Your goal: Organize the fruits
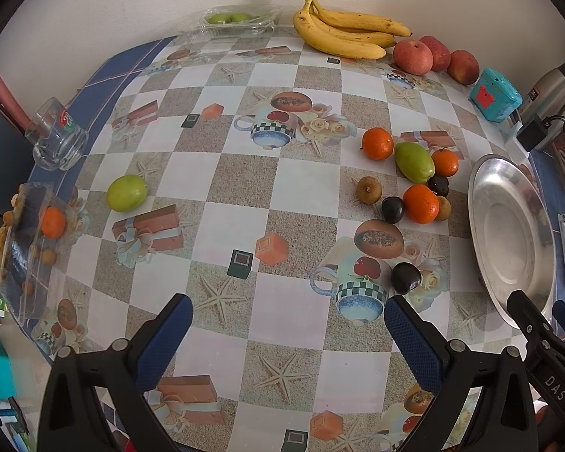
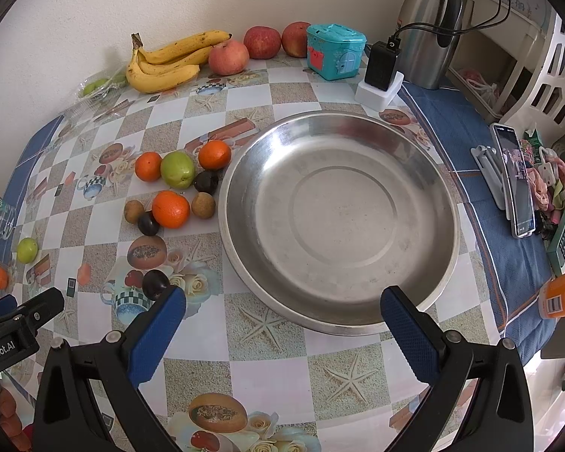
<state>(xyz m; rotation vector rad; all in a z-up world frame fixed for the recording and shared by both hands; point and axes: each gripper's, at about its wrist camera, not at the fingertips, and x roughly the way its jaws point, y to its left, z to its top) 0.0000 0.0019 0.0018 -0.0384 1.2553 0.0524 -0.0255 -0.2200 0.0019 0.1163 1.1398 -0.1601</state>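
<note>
the surface (image 2: 282, 376), under a checked cloth printed with starfish and teacups, carries a wide steel dish (image 2: 339, 222) lying bare on its right part. against the wall a bunch of bananas (image 2: 169, 62) lies beside three red apples (image 2: 261, 43), with a teal toy box (image 2: 335, 52) just to their right. left of the dish sits a loose cluster: three oranges (image 2: 170, 209), a green fruit (image 2: 177, 169), two brown longan-like fruits (image 2: 203, 205) and two dark plums (image 2: 206, 182), several touching one another. a third dark plum (image 2: 155, 284) lies apart, nearer the cameras, just beside the left finger of the right hand-held gripper (image 2: 282, 314), which hovers over the dish's near rim with jaws spread wide and nothing between them. the left hand-held gripper (image 1: 288, 318) is likewise wide and holds nothing, over the bare cloth, that plum near its right finger. a second green fruit (image 1: 126, 193) lies alone, well to the left.
</note>
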